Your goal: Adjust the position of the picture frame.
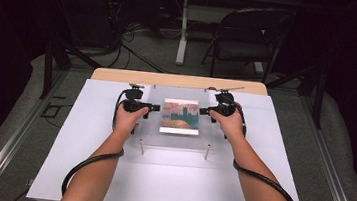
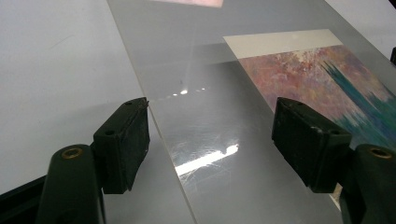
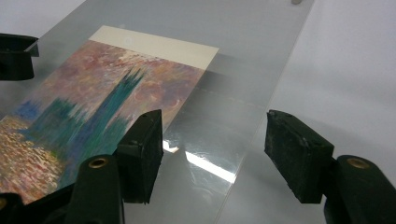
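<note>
L gripper jaws open, astride clear sheet edge; R gripper same opposite; print under sheet.

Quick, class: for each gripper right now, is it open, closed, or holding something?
Left gripper: open, jaws astride the edge of the clear sheet, holding nothing.
Right gripper: open, jaws astride the sheet's opposite edge, holding nothing.
</note>
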`<action>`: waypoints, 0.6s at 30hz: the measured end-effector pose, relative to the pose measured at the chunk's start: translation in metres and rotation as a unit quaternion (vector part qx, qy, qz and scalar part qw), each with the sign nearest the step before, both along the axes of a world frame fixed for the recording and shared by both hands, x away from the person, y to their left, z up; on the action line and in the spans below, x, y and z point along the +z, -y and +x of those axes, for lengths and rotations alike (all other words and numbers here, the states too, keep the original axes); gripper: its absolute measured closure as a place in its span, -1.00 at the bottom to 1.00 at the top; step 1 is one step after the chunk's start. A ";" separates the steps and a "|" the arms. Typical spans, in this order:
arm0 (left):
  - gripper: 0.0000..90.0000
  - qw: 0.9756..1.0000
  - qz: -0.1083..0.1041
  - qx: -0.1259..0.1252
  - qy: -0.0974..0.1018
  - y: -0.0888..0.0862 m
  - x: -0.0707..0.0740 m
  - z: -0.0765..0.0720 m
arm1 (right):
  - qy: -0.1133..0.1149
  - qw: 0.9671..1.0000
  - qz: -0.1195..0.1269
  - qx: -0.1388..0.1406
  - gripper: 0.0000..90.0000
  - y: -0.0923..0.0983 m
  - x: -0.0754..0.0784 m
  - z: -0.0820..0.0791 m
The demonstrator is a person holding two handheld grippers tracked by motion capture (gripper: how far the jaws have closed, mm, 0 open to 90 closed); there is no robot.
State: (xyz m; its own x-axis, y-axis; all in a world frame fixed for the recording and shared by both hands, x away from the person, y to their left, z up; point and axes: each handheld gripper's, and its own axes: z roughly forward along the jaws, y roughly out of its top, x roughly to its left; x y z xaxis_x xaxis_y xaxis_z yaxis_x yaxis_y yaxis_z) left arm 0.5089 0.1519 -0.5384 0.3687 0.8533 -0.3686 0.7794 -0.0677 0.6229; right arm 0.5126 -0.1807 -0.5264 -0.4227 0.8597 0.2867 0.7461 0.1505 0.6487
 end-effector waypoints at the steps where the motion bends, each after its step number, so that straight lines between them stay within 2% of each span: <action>1: -0.40 1.000 0.000 -0.001 -0.001 0.000 0.000 0.000 | -0.005 1.000 0.006 0.000 -0.20 -0.002 -0.002 0.000; 4: -0.43 1.000 -0.002 0.000 -0.004 0.000 -0.001 0.001 | -0.002 1.000 0.008 -0.001 -0.27 -0.004 -0.004 0.001; 10: -0.45 1.000 -0.008 0.001 -0.014 0.001 -0.001 0.002 | -0.014 1.000 0.017 0.000 -0.37 -0.004 -0.006 0.005; 18: -0.50 1.000 -0.015 -0.002 -0.019 0.000 -0.003 0.004 | -0.028 0.999 0.033 -0.001 -0.41 -0.001 -0.009 0.007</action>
